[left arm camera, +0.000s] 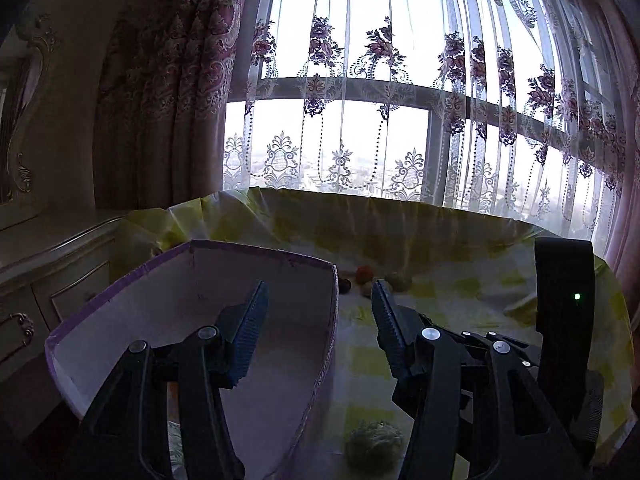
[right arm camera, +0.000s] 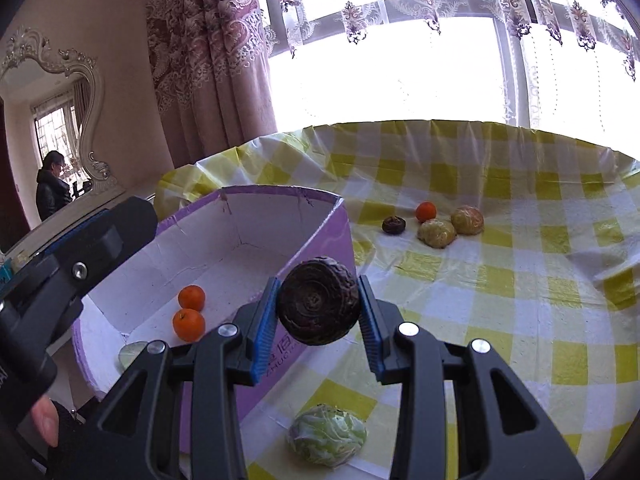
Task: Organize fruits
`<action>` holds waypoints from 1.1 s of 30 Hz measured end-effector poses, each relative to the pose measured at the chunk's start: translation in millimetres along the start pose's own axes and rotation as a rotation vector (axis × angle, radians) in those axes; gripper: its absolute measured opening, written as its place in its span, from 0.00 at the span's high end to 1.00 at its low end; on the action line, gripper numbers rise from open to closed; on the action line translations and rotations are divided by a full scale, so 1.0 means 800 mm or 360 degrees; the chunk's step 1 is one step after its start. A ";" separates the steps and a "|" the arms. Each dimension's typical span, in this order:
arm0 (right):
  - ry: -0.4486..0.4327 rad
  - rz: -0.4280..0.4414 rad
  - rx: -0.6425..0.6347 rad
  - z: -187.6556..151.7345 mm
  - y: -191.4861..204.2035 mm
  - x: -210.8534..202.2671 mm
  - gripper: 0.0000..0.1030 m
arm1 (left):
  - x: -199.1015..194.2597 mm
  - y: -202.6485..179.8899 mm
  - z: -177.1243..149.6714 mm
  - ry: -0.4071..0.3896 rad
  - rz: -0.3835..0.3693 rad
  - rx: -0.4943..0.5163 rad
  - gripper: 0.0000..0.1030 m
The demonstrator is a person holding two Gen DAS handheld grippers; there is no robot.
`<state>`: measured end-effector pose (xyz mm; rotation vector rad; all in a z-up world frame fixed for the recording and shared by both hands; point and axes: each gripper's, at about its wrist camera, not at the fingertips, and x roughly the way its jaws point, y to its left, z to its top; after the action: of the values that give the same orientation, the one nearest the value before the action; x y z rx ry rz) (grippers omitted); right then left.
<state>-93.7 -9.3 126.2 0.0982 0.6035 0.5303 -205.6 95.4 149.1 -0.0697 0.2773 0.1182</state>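
— While the right gripper [right arm camera: 319, 307] hangs above the table, what does it have between its fingers?

— A dark purple cabbage [right arm camera: 319, 306], round and ridged, clamped on both sides by the blue pads [right arm camera: 264, 330]. It sits in the air just over the near right wall of the purple box [right arm camera: 320, 236].

— And what is in the box?

— Two oranges [right arm camera: 189, 314] lie side by side on its white floor, toward the near end, and a pale green thing [right arm camera: 132, 354] shows at the near wall, mostly hidden.

— Where is the rest of the fruit?

— On the yellow checked tablecloth [right arm camera: 520, 280]. A green cabbage [right arm camera: 327, 436] rests near the front edge of the table, just beside the box. Toward the far edge lies a cluster: a small dark fruit [right arm camera: 394, 225], a third orange [right arm camera: 425, 211], and two yellowish wrapped fruits [right arm camera: 452, 226] touching each other.

— What about the left gripper [left arm camera: 319, 304]?

— Its jaws are spread wide with nothing between them. One finger hangs over the inside of the box [left arm camera: 192, 304], the other over the cloth outside it, so the box wall runs between them.

— Anything else in the room?

— A patterned curtain [right arm camera: 208, 52], a lace curtain across the bright window [left arm camera: 360, 80], and an ornate mirror [right arm camera: 52, 120] at the left.
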 end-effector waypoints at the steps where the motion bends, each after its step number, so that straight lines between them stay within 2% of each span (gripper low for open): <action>1: 0.0011 -0.0007 0.0077 -0.005 -0.018 0.003 0.63 | -0.001 -0.006 -0.004 -0.0008 -0.0014 0.0035 0.50; 5: 0.0049 -0.0145 0.0314 -0.023 -0.095 -0.003 0.63 | -0.006 -0.040 -0.025 -0.0003 -0.0140 0.0257 0.45; 8: 0.0023 -0.0239 0.0420 -0.034 -0.140 -0.023 0.63 | 0.000 -0.082 -0.053 0.0075 -0.0237 0.0538 0.43; 10: 0.0008 -0.0282 0.0483 -0.040 -0.162 -0.035 0.63 | 0.015 -0.106 -0.075 0.0213 -0.0288 0.0700 0.34; 11: 0.0003 -0.0298 0.0507 -0.043 -0.171 -0.039 0.63 | 0.025 -0.114 -0.086 0.0296 -0.0304 0.0754 0.34; 14: -0.0013 -0.0313 0.0537 -0.047 -0.184 -0.047 0.63 | 0.054 -0.124 -0.117 0.0510 -0.0223 0.0860 0.34; 17: -0.0013 -0.0281 0.0545 -0.050 -0.187 -0.048 0.62 | 0.090 -0.115 -0.138 0.0786 -0.0168 0.0800 0.34; 21: -0.0009 -0.0222 0.0526 -0.054 -0.180 -0.046 0.62 | 0.119 -0.091 -0.149 0.0983 -0.0119 0.0607 0.32; 24: -0.0014 -0.0188 0.0514 -0.055 -0.175 -0.045 0.62 | 0.127 -0.082 -0.147 0.1026 -0.0150 0.0503 0.33; 28: 0.0020 -0.0166 0.0479 -0.058 -0.171 -0.041 0.62 | 0.129 -0.070 -0.146 0.1070 -0.0229 0.0348 0.43; 30: 0.0088 -0.0186 0.0454 -0.063 -0.171 -0.034 0.62 | 0.125 -0.069 -0.146 0.1062 -0.0232 0.0336 0.44; 33: 0.0246 -0.0124 0.0424 -0.074 -0.171 -0.021 0.60 | 0.121 -0.070 -0.145 0.1052 -0.0239 0.0300 0.45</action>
<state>-77.9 -139.1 53.1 0.2864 0.8242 0.3819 -137.3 40.7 13.7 0.0610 0.9393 -0.0858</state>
